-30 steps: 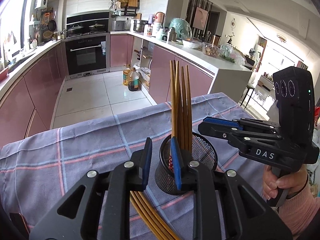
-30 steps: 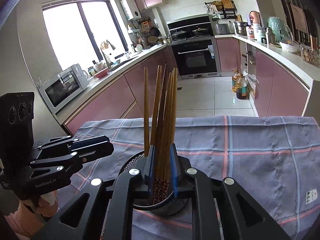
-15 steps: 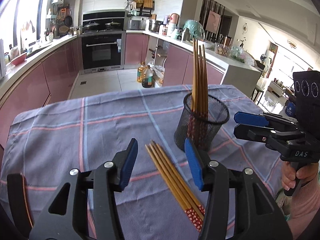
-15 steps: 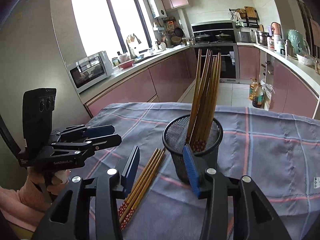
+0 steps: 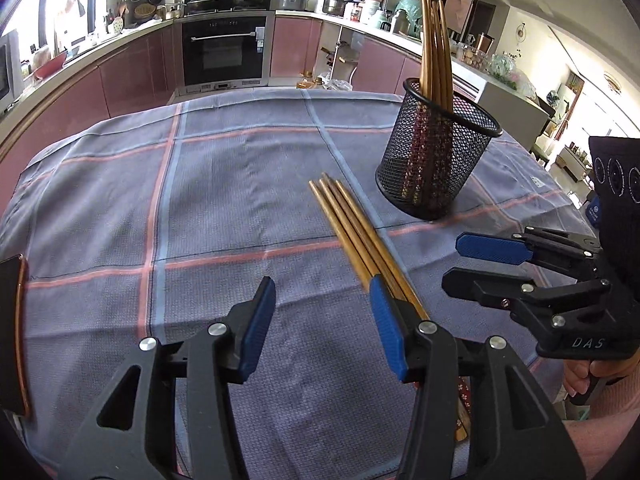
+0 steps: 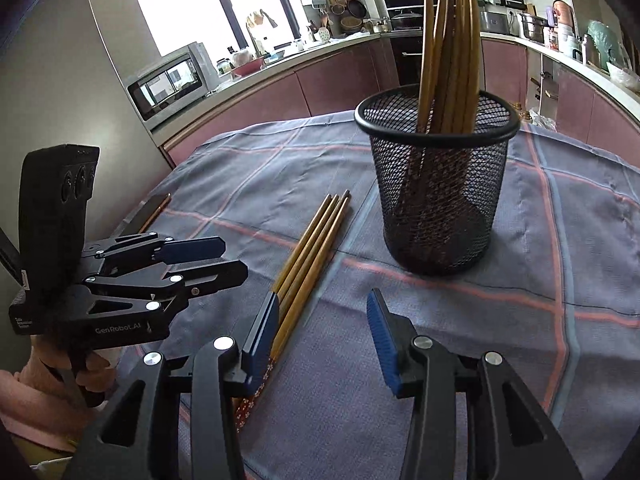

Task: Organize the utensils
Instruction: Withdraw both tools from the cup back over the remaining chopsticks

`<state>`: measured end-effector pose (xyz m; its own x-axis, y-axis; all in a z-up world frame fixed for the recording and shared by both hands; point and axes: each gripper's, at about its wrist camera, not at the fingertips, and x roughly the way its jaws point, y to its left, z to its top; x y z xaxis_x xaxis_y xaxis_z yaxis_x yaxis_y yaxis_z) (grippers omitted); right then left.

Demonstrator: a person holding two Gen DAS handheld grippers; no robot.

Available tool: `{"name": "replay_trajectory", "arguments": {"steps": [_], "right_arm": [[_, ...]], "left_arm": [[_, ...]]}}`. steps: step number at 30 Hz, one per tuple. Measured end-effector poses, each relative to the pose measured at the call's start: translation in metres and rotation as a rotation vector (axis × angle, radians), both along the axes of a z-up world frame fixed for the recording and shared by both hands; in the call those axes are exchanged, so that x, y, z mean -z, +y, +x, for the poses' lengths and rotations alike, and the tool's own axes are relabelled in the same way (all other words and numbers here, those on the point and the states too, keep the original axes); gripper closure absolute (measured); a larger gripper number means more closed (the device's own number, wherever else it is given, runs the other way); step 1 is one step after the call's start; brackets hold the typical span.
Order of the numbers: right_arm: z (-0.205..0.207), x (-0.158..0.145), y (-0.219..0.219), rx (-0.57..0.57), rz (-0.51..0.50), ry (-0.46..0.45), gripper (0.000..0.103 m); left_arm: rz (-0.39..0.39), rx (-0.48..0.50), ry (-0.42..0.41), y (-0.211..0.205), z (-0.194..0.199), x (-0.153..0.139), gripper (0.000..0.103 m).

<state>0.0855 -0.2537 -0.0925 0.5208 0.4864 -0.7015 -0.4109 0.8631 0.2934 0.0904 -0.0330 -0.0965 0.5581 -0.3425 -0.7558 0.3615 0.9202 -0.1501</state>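
A black mesh cup (image 5: 436, 160) (image 6: 436, 192) stands on the checked cloth with several wooden chopsticks (image 5: 434, 40) (image 6: 452, 48) upright in it. Several more chopsticks (image 5: 352, 232) (image 6: 316, 240) lie side by side on the cloth, just left of the cup. My left gripper (image 5: 322, 320) is open and low over the cloth, with only cloth between its pads; the lying chopsticks run under its right finger. My right gripper (image 6: 324, 328) is open too, in front of the cup, and the lying chopsticks pass under its left finger. Each gripper shows in the other's view (image 5: 492, 264) (image 6: 208, 258).
A grey-blue cloth with pink stripes (image 5: 200, 200) covers the table. A dark flat phone-like object (image 5: 12, 332) (image 6: 150, 212) lies at its left edge. A person's hands in pink sleeves (image 5: 592, 376) hold the grippers. Kitchen counters and an oven lie beyond the far edge.
Both grippers were shut on chopsticks over the cup; they have opened, let go and drawn back and down. The chopsticks now stand free in the cup.
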Motion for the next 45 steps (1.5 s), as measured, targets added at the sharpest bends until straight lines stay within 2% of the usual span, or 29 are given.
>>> {"name": "replay_trajectory", "arguments": {"steps": [8,17,31,41,45], "right_arm": [[-0.003,0.010,0.019,-0.012,-0.061,0.005,0.060],[-0.002,0.010,0.021,0.003,-0.115,-0.010,0.061],[-0.003,0.011,0.015,0.011,-0.106,0.000,0.064],[-0.003,0.011,0.015,0.010,-0.106,-0.001,0.064],[-0.003,0.011,0.015,0.009,-0.107,-0.001,0.064]], "left_arm": [[-0.001,-0.007,0.017,0.000,0.000,0.003,0.055],[-0.004,0.006,0.032,-0.002,0.003,0.008,0.054],[0.011,0.040,0.036,-0.014,0.008,0.014,0.052],[0.056,0.052,0.018,-0.022,0.009,0.016,0.051],[0.062,0.052,0.015,-0.022,0.009,0.017,0.053]]}}
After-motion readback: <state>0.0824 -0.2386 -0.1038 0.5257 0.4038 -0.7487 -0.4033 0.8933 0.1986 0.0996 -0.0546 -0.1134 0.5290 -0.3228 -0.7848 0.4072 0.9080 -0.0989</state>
